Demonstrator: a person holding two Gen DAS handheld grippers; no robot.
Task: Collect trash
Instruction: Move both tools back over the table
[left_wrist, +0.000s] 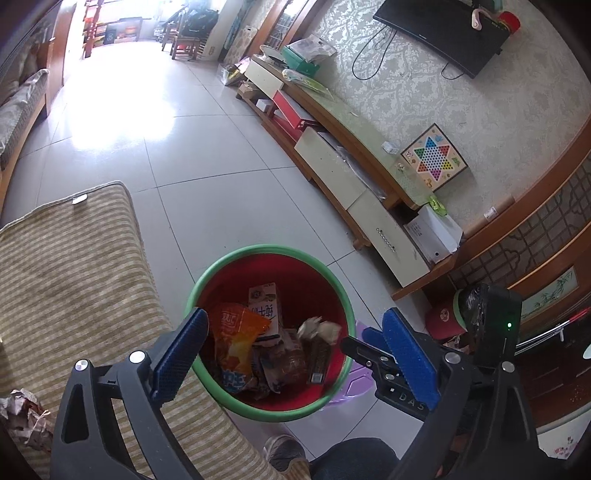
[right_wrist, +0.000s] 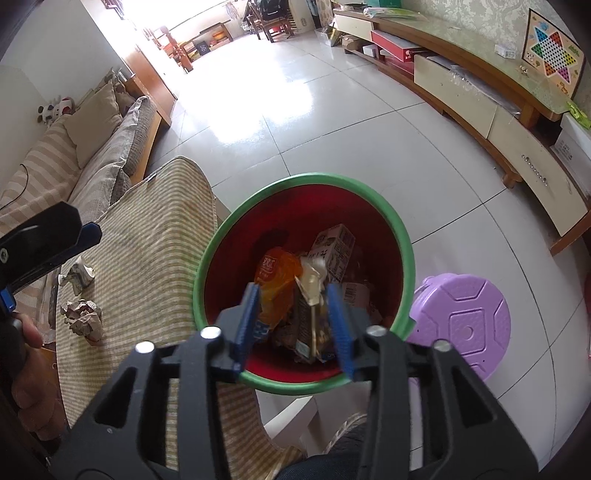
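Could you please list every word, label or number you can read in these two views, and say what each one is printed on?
"DAS": raised letters on the black body of the right gripper, seen from the left wrist view.
Milk carton in the bin: large printed characters, too distorted to read reliably.
Orange snack bag: white characters, crumpled and unreadable.
Barcode label on a wrapper: too small.
White box by the cabinet: small print, too blurred.

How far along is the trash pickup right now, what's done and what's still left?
Done: the bin already holds an orange snack bag, a milk carton and other wrappers. In hand: nothing gripped; a wrapper sits between the open right gripper above the bin, and the left gripper is open and empty. Left: crumpled paper on the striped cushion.
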